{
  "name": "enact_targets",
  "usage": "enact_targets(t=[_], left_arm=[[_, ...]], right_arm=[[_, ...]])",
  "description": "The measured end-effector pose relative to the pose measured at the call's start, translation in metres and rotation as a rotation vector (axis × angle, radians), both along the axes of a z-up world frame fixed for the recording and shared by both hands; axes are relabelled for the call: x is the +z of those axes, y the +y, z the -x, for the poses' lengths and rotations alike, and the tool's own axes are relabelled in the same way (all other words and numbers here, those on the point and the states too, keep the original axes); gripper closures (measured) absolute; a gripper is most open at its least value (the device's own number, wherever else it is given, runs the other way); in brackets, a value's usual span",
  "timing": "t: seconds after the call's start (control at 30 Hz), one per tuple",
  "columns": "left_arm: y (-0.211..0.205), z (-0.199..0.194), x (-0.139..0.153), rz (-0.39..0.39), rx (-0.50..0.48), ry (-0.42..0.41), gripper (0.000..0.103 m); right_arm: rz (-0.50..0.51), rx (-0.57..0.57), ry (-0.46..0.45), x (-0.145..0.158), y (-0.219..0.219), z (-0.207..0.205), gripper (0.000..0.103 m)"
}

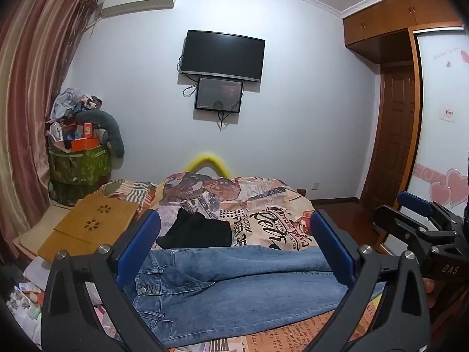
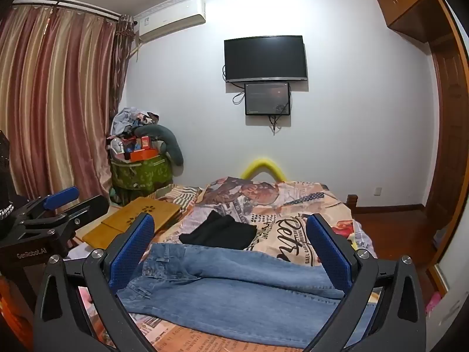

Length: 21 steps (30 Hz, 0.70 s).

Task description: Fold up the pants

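The jeans (image 1: 234,281) are seen laid out along the bed (image 1: 278,205), not yet folded crosswise, while the left gripper (image 1: 234,240) and right gripper (image 2: 230,243) are held wide apart, empty.

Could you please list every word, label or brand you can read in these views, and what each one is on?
"GenRobot.AI": body of the left tool.
"DAS": body of the right tool.
"CASA": bedspread; its other print is too distorted to read.
Wardrobe door sticker, air conditioner label: too small.
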<state>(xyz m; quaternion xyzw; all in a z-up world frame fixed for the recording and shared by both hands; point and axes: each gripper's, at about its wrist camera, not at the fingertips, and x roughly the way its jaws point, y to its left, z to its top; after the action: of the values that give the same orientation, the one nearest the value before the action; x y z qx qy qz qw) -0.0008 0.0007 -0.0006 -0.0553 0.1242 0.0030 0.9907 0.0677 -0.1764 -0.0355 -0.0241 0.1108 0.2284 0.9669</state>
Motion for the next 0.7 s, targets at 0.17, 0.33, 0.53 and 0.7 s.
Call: enact_targets(t=[0.17,0.33,0.53,0.7], left_arm=[[-0.005,-0.028,-0.009,-0.013,0.028,0.056,0.0],[0.004,-0.01,-0.006,0.005,0.033,0.003,0.0],[0.003,-0.009,-0.008,0.012,0.032,0.005,0.0],[0.005,-0.007,-0.008,0.013,0.024,0.001,0.0]], right_arm=[[0.0,0.0,0.001,0.0,0.001,0.0,0.0],[0.002,-0.002,-0.002,-0.001,0.001,0.001,0.0],[0.002,-0.003,-0.004,-0.001,0.001,0.001,0.0],[-0.001,-0.006,-0.005,0.002,-0.001,0.001,0.0]])
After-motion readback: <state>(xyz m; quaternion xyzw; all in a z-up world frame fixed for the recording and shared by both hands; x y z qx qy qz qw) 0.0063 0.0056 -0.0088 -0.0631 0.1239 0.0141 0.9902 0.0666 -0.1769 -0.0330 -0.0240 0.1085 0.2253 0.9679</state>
